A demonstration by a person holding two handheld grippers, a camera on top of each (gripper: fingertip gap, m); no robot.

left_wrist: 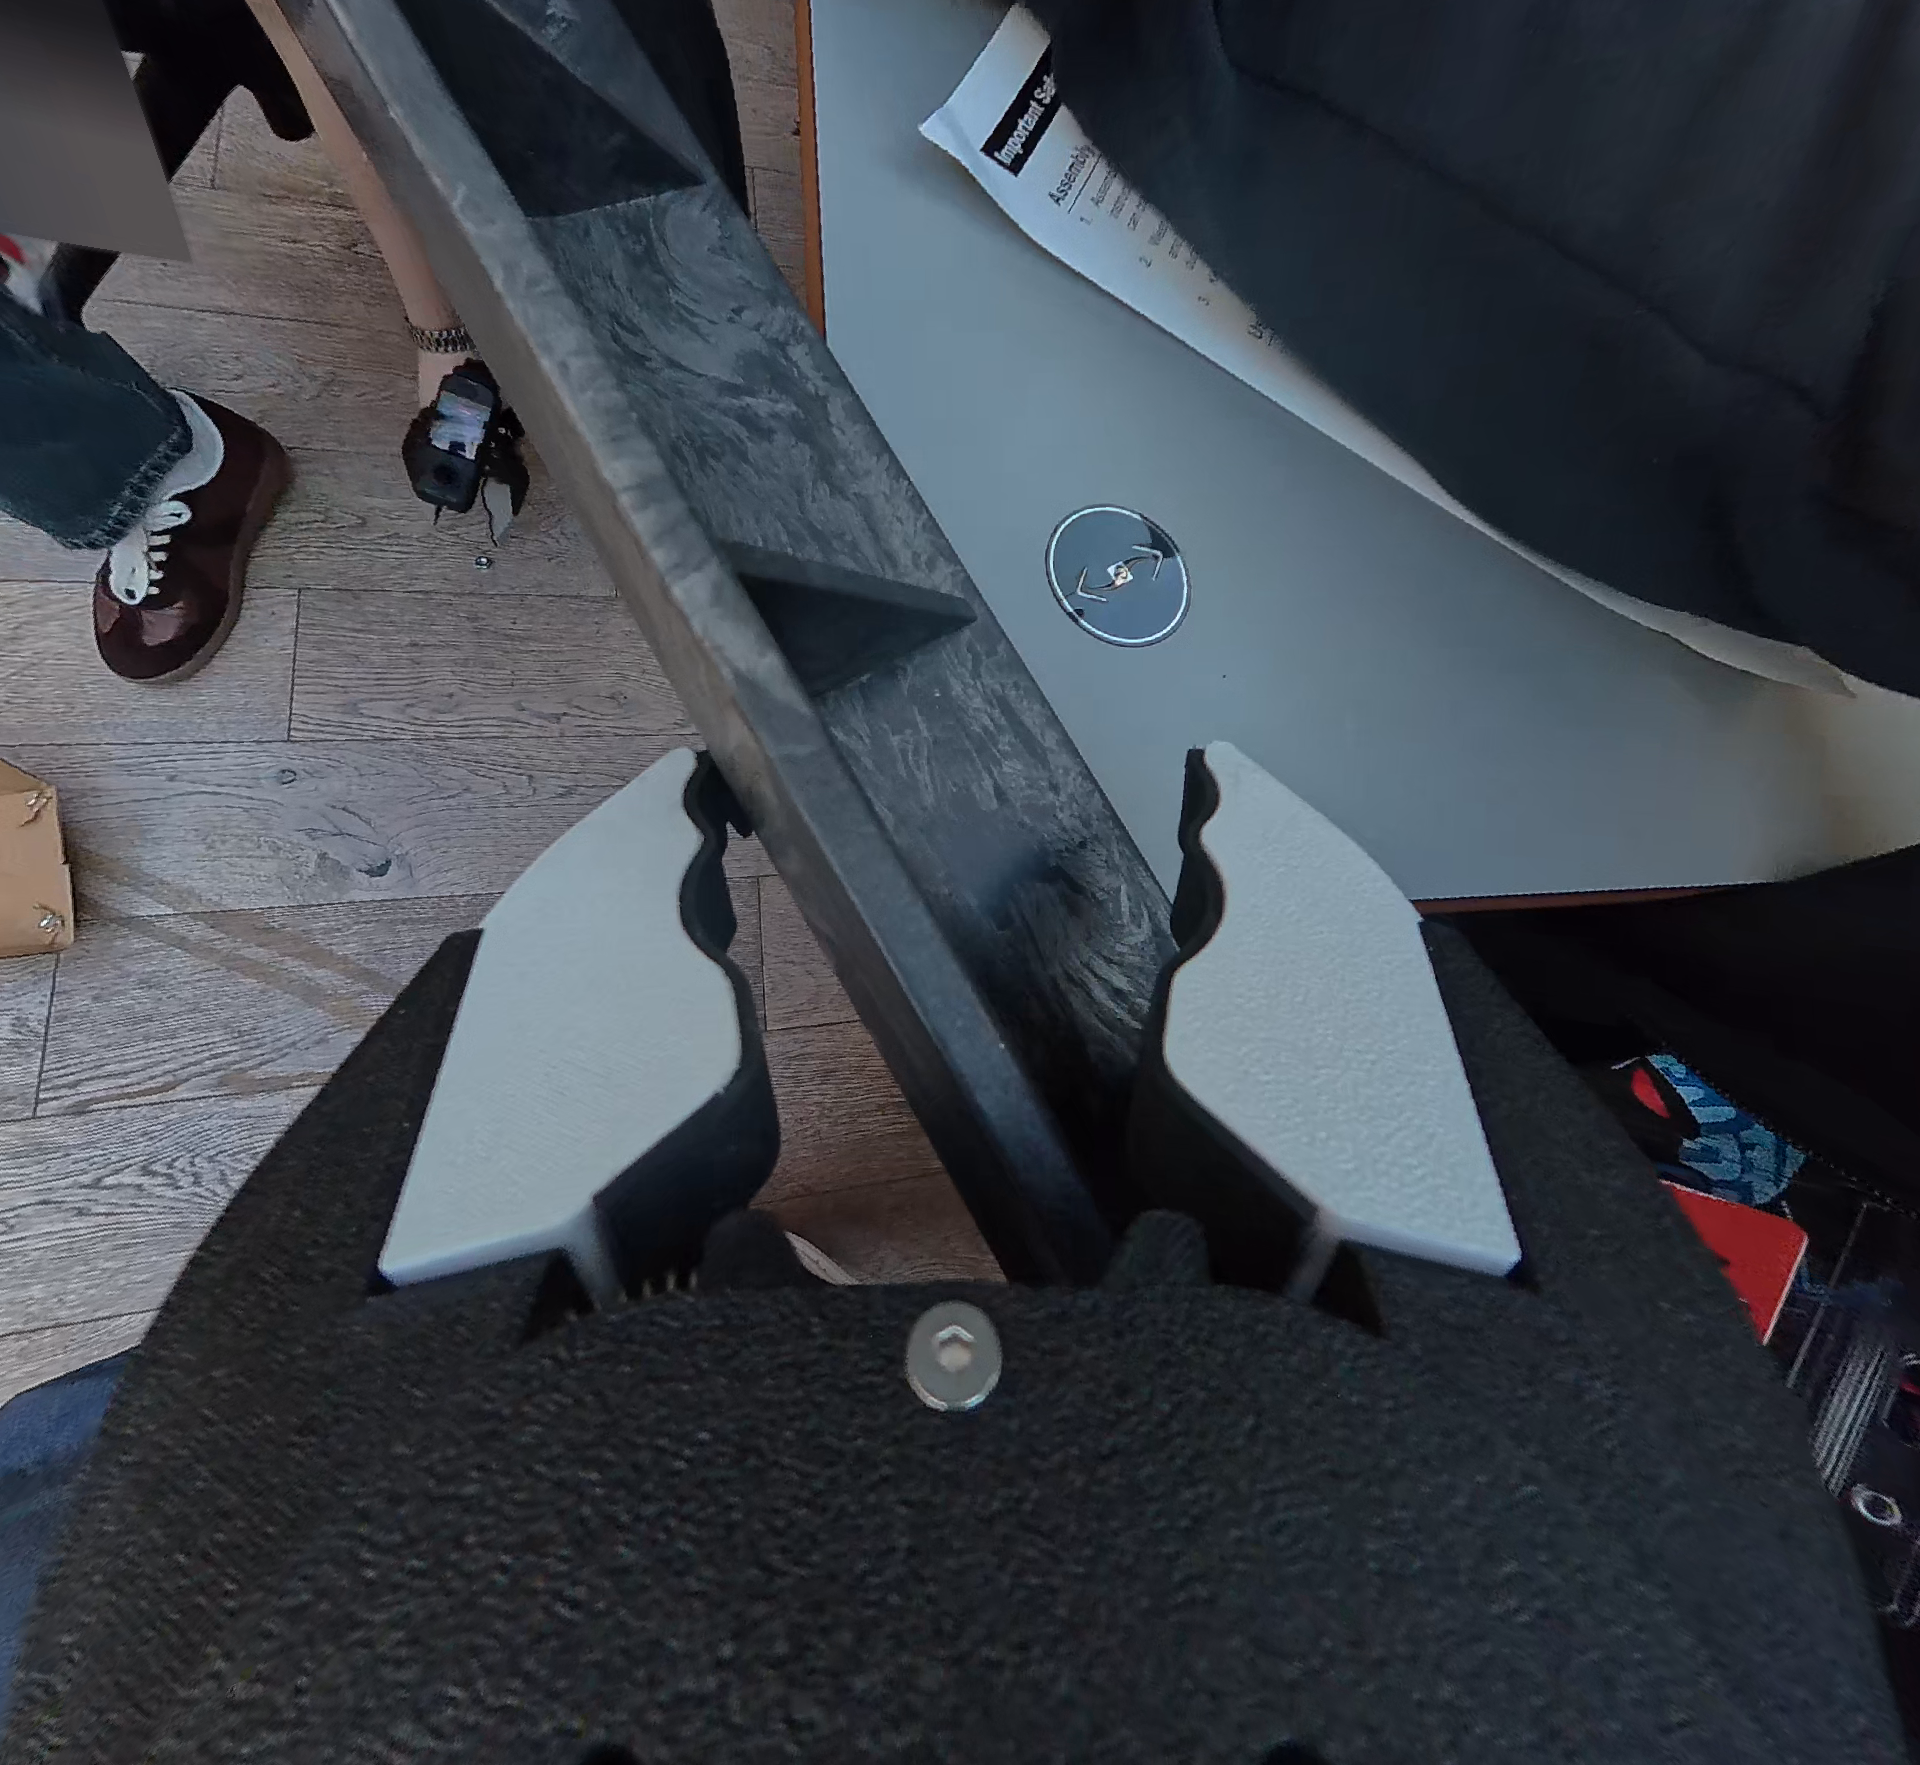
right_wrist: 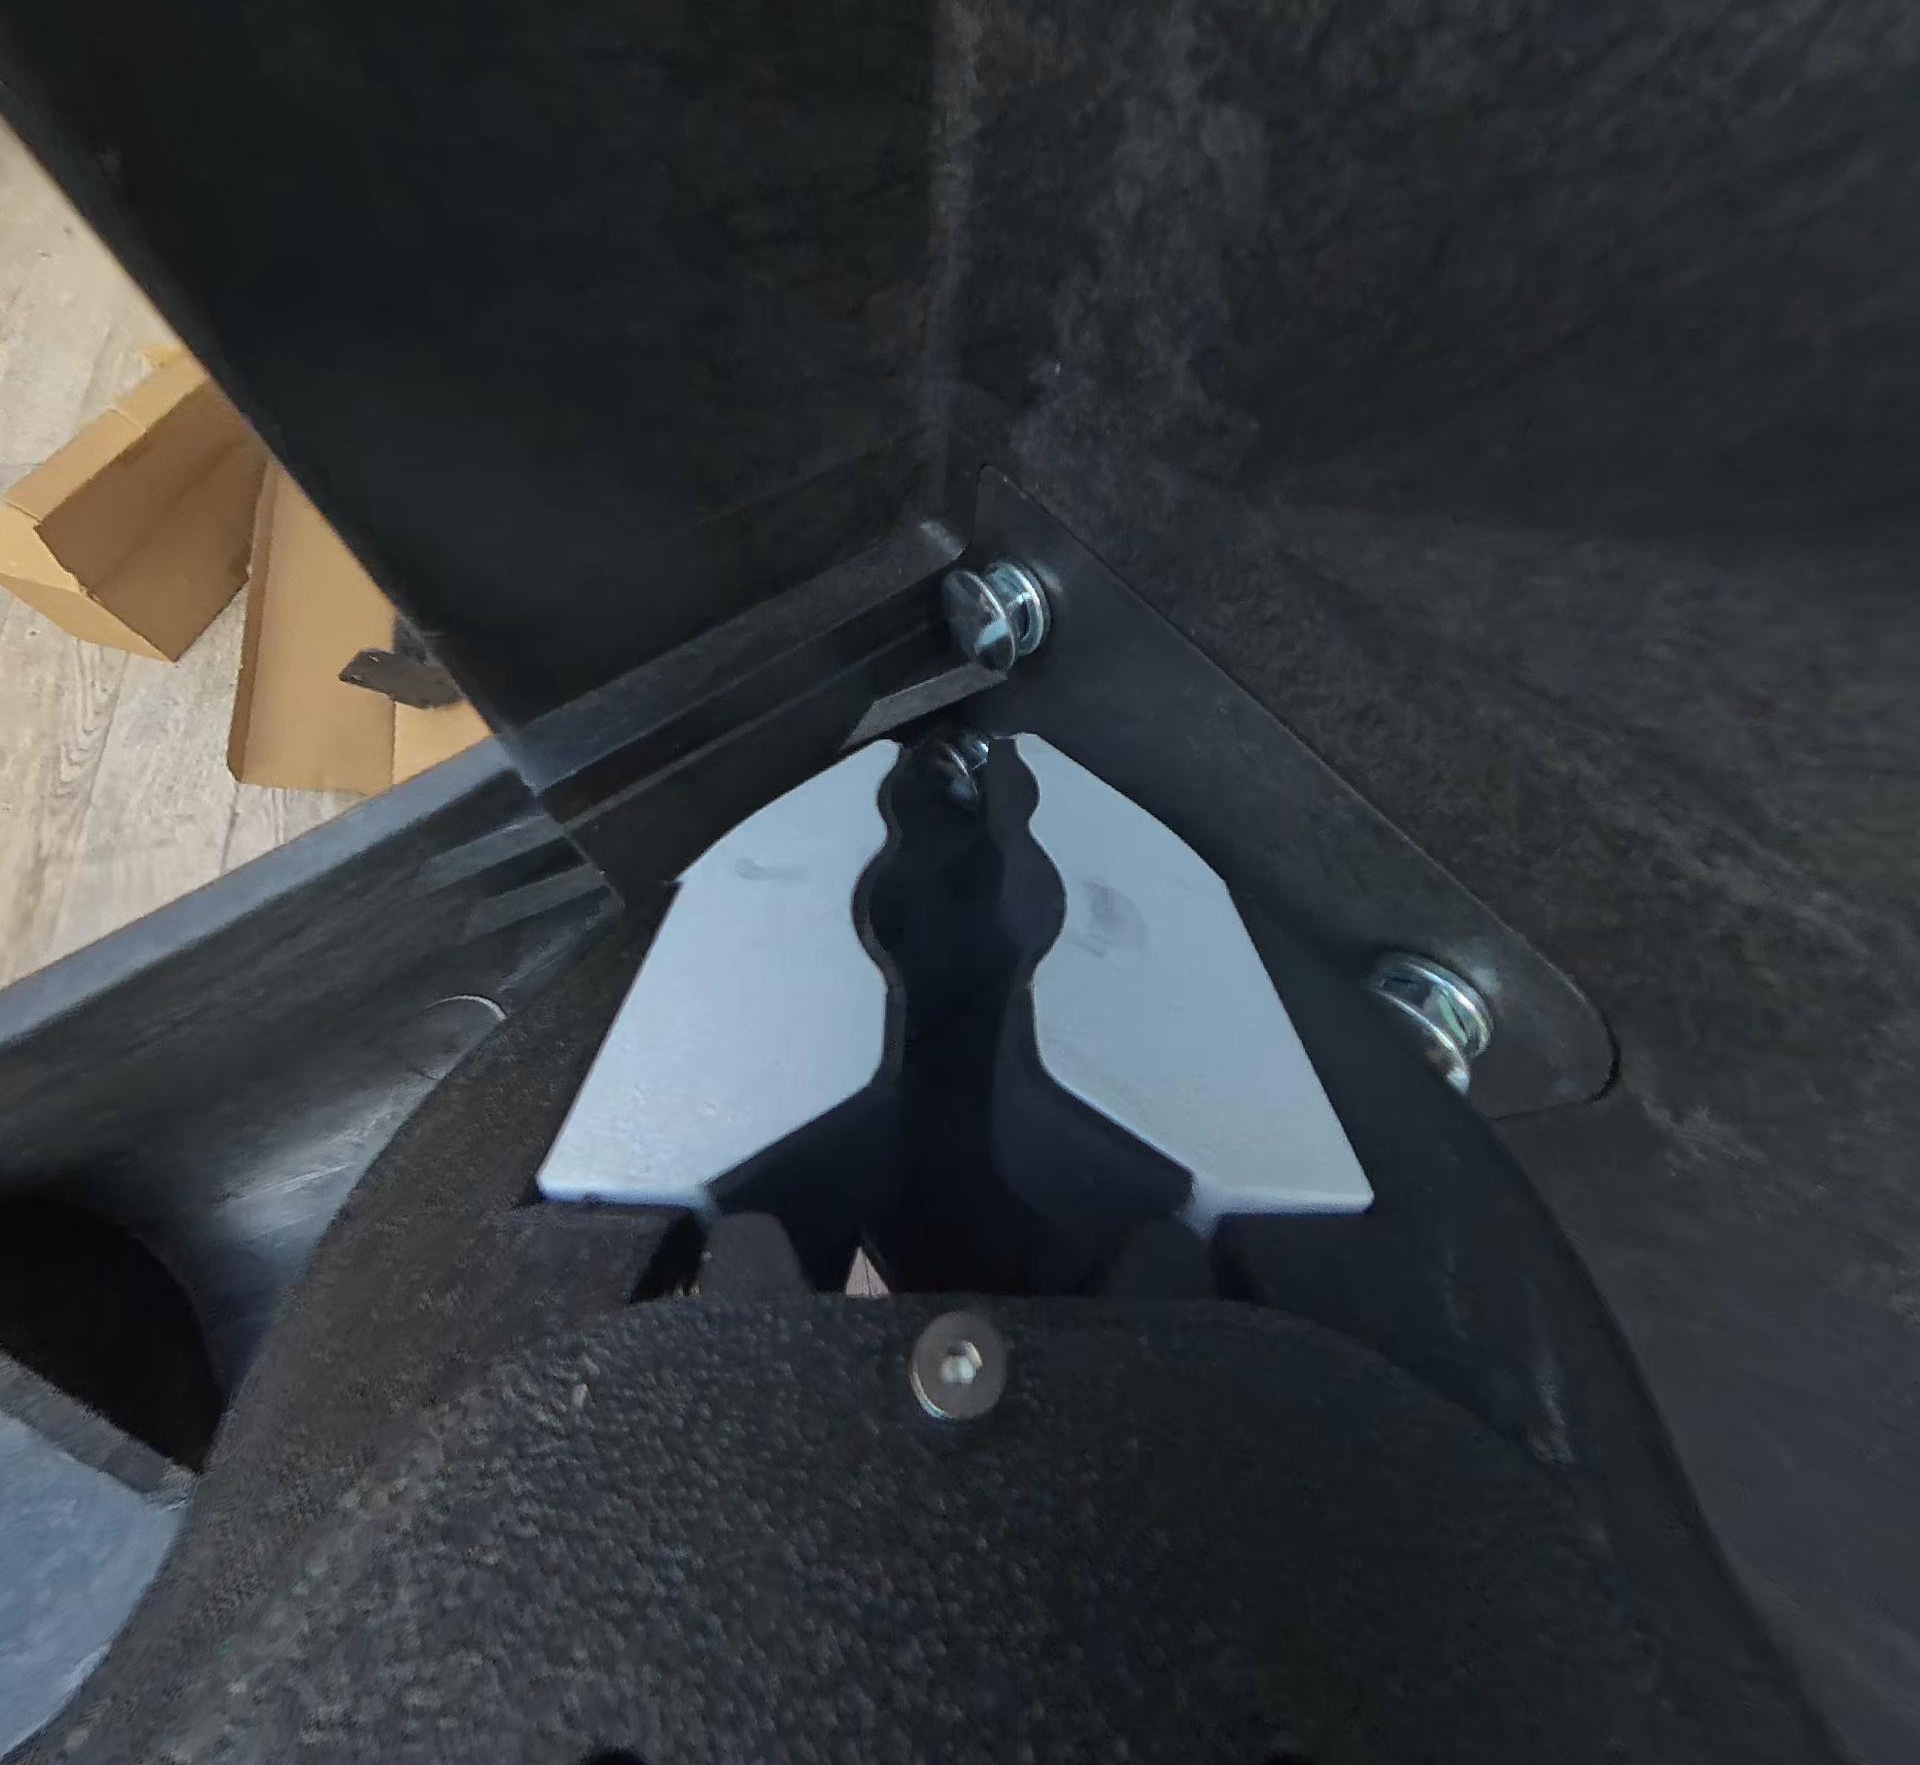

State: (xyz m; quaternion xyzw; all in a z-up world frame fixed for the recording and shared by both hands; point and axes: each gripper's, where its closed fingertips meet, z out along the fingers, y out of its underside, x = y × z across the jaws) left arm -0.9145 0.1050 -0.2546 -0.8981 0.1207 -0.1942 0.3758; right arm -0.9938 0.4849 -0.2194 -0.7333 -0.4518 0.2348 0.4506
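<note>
left gripper (left_wrist: 940,780) gapes wide around a black ribbed plastic arm (left_wrist: 727,468) — right gripper (right_wrist: 961,759) pinches a small bolt (right_wrist: 961,765) at the black bracket (right_wrist: 1247,780); two bolts (right_wrist: 992,614) already seated.

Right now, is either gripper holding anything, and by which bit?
The right gripper pinches a small silver screw at its fingertips. The left gripper is open around a black ribbed bar, not squeezing it.

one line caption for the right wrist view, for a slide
Right gripper closed on a small silver screw at a black metal bracket bolted to dark felt-covered panels.
</note>
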